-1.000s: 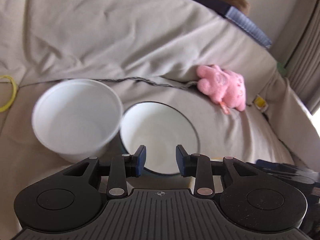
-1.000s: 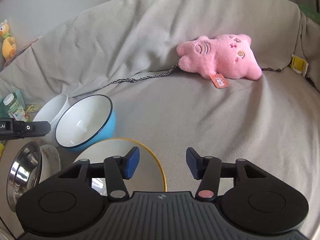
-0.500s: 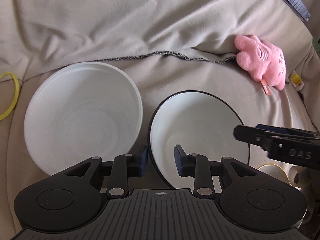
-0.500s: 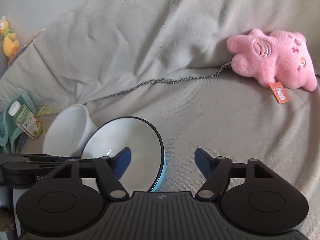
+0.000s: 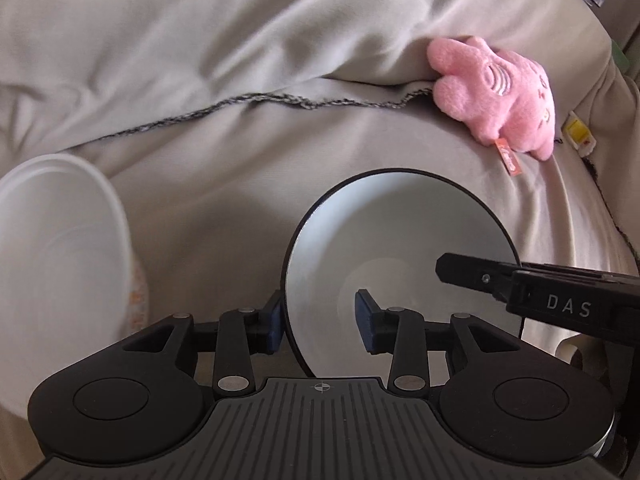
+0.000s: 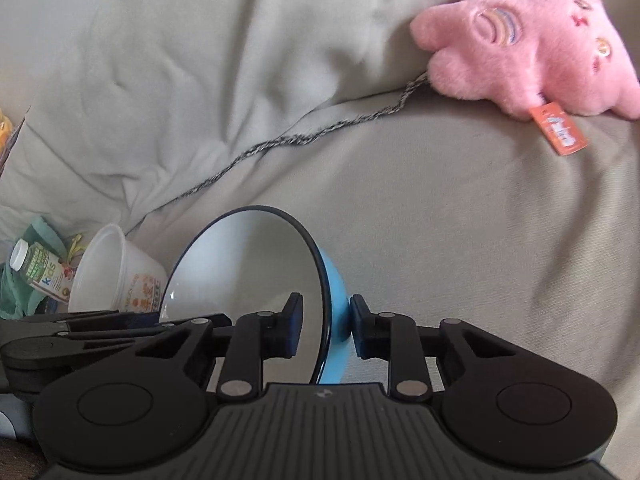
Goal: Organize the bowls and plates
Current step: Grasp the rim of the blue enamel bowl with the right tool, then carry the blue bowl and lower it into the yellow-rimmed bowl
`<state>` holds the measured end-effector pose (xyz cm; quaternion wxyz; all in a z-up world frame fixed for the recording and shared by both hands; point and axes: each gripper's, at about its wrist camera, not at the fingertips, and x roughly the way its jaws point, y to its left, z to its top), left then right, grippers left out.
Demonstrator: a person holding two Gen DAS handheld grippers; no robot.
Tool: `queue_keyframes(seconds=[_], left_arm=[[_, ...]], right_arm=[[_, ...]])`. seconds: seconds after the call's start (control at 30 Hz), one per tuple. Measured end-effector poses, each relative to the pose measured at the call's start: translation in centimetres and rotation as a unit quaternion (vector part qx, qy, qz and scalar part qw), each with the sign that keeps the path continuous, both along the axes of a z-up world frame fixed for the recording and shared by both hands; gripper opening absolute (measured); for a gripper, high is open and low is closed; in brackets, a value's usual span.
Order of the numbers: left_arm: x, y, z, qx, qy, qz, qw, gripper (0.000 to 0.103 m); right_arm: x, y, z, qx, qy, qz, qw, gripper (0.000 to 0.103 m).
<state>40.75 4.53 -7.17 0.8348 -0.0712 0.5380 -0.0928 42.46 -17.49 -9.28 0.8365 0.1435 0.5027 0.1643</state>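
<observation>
Blue bowl point(image 6: 256, 280) sits lower centre of the right wrist view, tipped up on edge on the cloth point(image 6: 440, 240), white inside facing left. Right gripper point(image 6: 325, 328) straddles its rim: one pad inside, one against the blue outer wall. Looks closed on the wall, or very nearly; contact of the inner pad is not certain.

In the left wrist view the same bowl point(image 5: 400, 264) fills lower centre. Left gripper point(image 5: 320, 320) also straddles the near rim, but with a clear gap at the right pad, so it reads as released, not gripping.

White tub point(image 5: 60, 264) lies at left edge of the left view, on its side, well apart from the bowl; in the right view it sits just left of the bowl.

Progress: early. Nothing visibly stacked or nested in these frames; one bowl is being handled, the tub is loose. Plates are not in view, so their status is unknown. Left to do: placing the bowl, the tub, any plates.

Pink plush point(image 6: 528, 48) upper right, bottle point(image 6: 36, 268) lower left; not task items.
</observation>
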Motion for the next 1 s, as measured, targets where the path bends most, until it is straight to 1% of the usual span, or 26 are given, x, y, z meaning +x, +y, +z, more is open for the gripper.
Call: queue_keyframes(seconds=[0.13, 0.17, 0.23, 0.33, 0.4, 0.43, 0.53, 0.57, 0.67, 0.9, 1.0], left_arm=[[1.2, -3.6, -0.1, -0.011, 0.002, -0.029, 0.9995, 0.039], [1.6, -4.4, -0.1, -0.007, 0.001, -0.032, 0.9994, 0.038], [2.4, -5.4, -0.4, 0.004, 0.009, -0.034, 0.9994, 0.035], [3.3, -6.3, -1.2, 0.034, 0.026, -0.032, 0.9986, 0.035], [3.5, -6.6, -1.8, 0.054, 0.037, -0.035, 0.9973, 0.027], [3.6, -6.7, -2.1, 0.061, 0.044, -0.035, 0.9966, 0.026], [3.7, -6.9, -2.6, 0.067, 0.054, -0.038, 0.9955, 0.029], [3.9, -6.9, -2.7, 0.067, 0.057, -0.039, 0.9953, 0.03], [4.3, -6.7, -2.8, 0.061, 0.068, -0.043, 0.9948, 0.03], [4.5, -6.2, -3.1, 0.038, 0.073, -0.041, 0.9957, 0.03], [4.3, -6.3, -3.0, 0.04, 0.067, -0.044, 0.996, 0.031]], right_arm=[[0.2, -3.7, -0.6, -0.004, 0.0, -0.028, 1.0, 0.025], [0.3, -4.5, -1.0, -0.002, 0.002, -0.034, 0.999, 0.025], [0.4, -5.7, -1.9, 0.021, 0.009, -0.044, 0.999, 0.024], [0.4, -6.7, -2.7, 0.053, 0.015, -0.054, 0.997, 0.023], [0.2, -6.5, -3.0, 0.05, 0.011, -0.052, 0.997, 0.023], [0.1, -6.4, -3.2, 0.049, 0.011, -0.05, 0.998, 0.023], [0.1, -6.0, -4.0, 0.057, 0.023, -0.039, 0.997, 0.023], [0.1, -5.9, -4.1, 0.058, 0.025, -0.038, 0.997, 0.02], [0.3, -5.6, -4.4, 0.054, 0.024, -0.032, 0.998, 0.017], [0.6, -5.6, -4.4, 0.059, 0.023, -0.022, 0.998, 0.016], [0.7, -5.9, -4.5, 0.065, 0.025, -0.021, 0.997, 0.016]])
